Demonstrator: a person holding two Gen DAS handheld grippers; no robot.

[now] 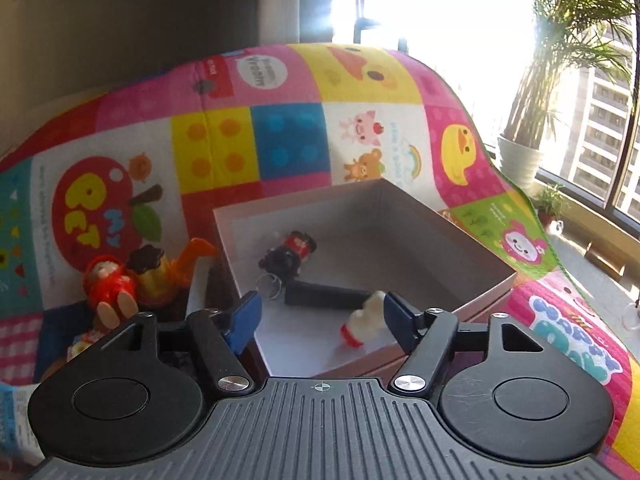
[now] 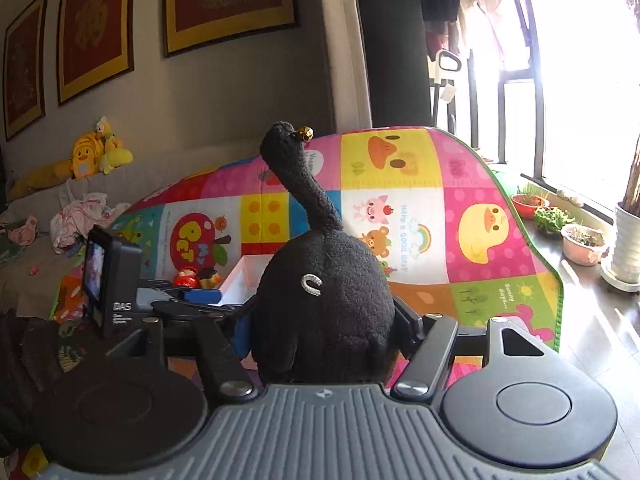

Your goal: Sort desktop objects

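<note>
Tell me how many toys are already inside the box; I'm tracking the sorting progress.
3 in the box: a black figure with a red body near the back left, a dark bar-shaped piece in the middle, a white-and-red toy in front. The left gripper may hide more.

The black plush toy hides most of the box; glare washes out the window.
</note>
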